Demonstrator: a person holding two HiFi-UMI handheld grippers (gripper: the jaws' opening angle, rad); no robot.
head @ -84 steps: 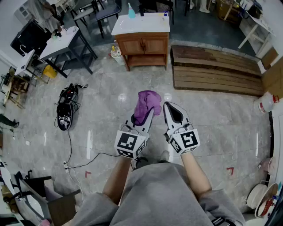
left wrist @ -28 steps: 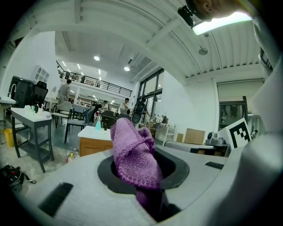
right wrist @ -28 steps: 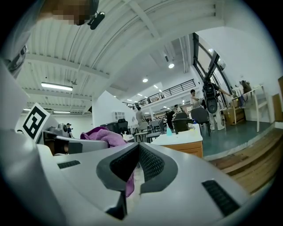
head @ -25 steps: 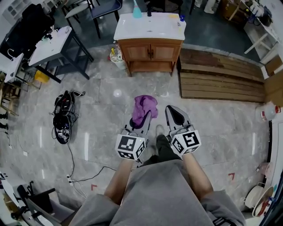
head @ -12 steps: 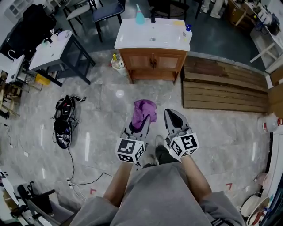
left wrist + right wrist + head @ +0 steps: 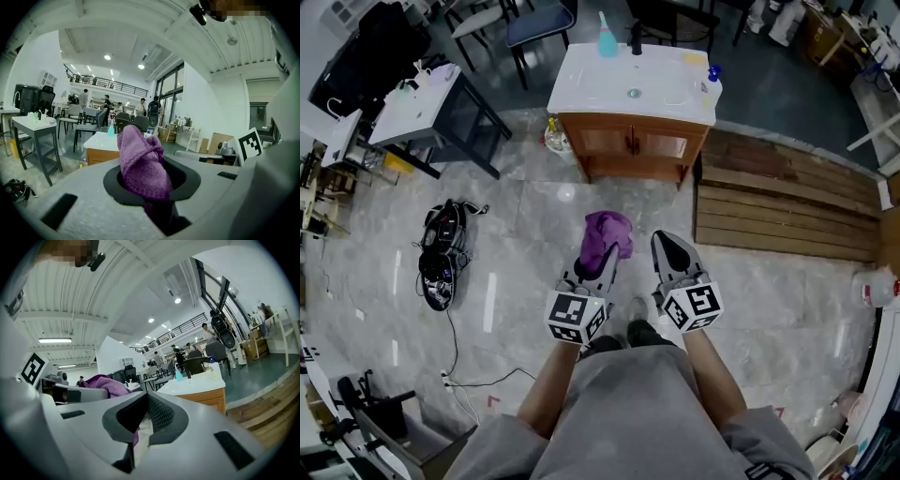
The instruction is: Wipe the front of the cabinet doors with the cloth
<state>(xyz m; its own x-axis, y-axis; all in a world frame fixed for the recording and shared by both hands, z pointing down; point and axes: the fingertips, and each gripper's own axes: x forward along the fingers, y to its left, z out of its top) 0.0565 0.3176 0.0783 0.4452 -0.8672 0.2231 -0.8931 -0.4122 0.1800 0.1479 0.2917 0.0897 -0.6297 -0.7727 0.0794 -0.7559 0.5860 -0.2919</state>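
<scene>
Left gripper: jaws clamped on the purple cloth, which bunches up past the tips. Right gripper: jaws drawn together, nothing between them. The two are held side by side, near each other but apart, above the grey tiled floor. Both point toward the wooden cabinet. Its two doors are closed beneath a white sink top. The cloth is well apart from the doors.
</scene>
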